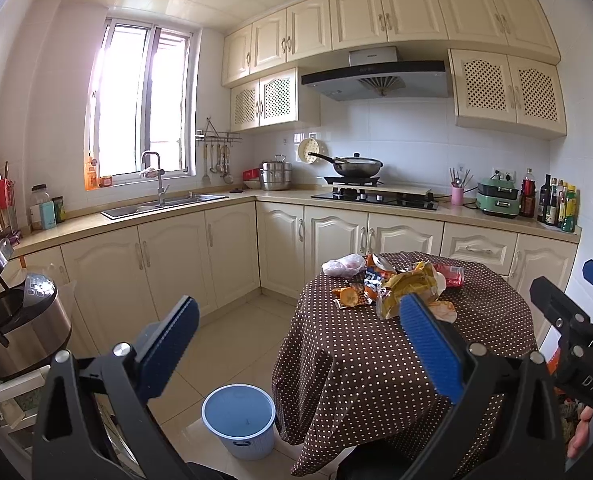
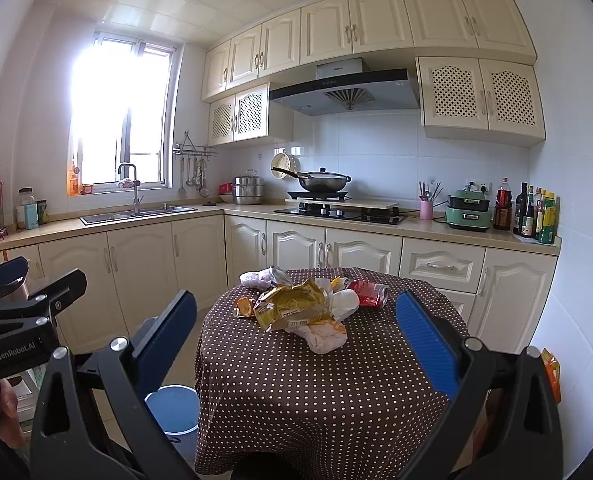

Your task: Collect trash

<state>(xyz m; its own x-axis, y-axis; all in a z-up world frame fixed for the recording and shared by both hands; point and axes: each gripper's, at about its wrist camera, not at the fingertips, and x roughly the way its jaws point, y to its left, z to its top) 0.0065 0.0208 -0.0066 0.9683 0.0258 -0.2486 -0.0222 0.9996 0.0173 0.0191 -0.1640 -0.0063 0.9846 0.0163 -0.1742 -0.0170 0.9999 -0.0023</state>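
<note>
On the round table (image 2: 376,380) with its brown dotted cloth, the trash sits in one loose heap toward the far side: a yellow snack bag (image 2: 292,306) on top, a crumpled white wrapper (image 2: 324,334) just in front of it, a red can (image 2: 370,294) lying on its side to the right, orange peel (image 2: 244,307) to the left, and a small plastic bag (image 2: 254,279) behind. Both tools hang short of the heap, nothing in either. The right gripper (image 2: 296,332) has its blue pads spread wide, and the left gripper (image 1: 300,344) is equally wide apart and empty. A blue bin (image 1: 238,420) stands on the floor just beside the table's left edge, and it looks empty.

Judging from this, the first pick has not begun. To do it well, start with the nearest loose piece, probably the white wrapper, so the pile is not dragged about. Come in low over the cloth with the pads straddling the piece, and close on a bunched fold instead of a flat edge, since thin film slips. Keep the pads clear of the cloth or it may lift with the wrapper. The can will likely roll; take it across its body
</note>
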